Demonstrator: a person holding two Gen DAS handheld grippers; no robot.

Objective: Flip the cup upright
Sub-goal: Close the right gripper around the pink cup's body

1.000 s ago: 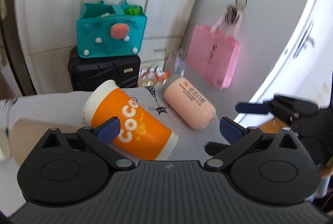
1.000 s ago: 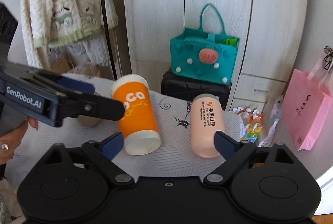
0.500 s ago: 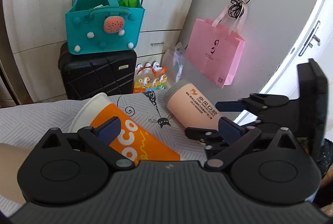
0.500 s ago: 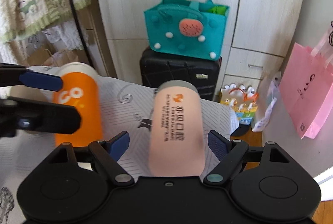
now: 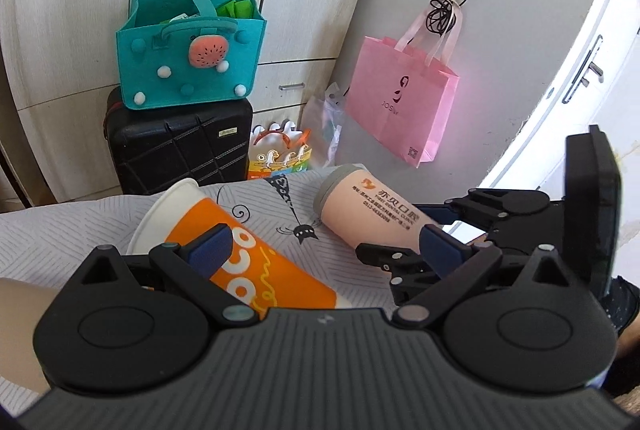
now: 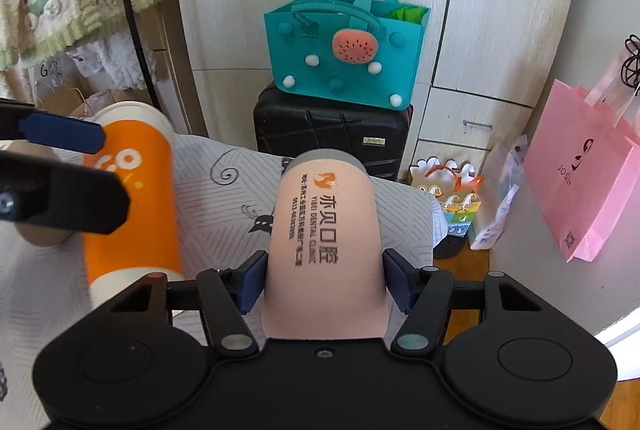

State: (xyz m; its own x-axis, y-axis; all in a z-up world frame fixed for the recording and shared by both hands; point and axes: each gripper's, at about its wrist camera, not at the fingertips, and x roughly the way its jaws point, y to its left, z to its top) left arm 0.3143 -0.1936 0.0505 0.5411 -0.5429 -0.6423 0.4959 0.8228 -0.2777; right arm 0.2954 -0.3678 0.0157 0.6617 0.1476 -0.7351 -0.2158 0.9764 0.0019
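A pink cup (image 6: 324, 238) lies on its side on the patterned cloth (image 6: 224, 198), mouth pointing away from me. My right gripper (image 6: 324, 280) has closed its blue pads against the cup's sides near its base. The pink cup also shows in the left wrist view (image 5: 372, 218), with the right gripper (image 5: 404, 234) around it. An orange cup (image 5: 244, 262) lies on its side to the left, mouth pointing away. My left gripper (image 5: 320, 246) is open, with its left pad over the orange cup. The orange cup shows in the right wrist view (image 6: 132, 202).
A teal felt bag (image 6: 344, 58) sits on a black suitcase (image 6: 328, 138) behind the table. A pink paper bag (image 6: 580, 170) hangs at the right. Small bags (image 6: 456, 198) stand on the floor beyond the table's far edge. A beige cup (image 5: 20, 330) is at the left.
My right gripper moved forward along the pink cup and closed its pads onto the cup's sides. My left gripper stayed open over the orange cup.
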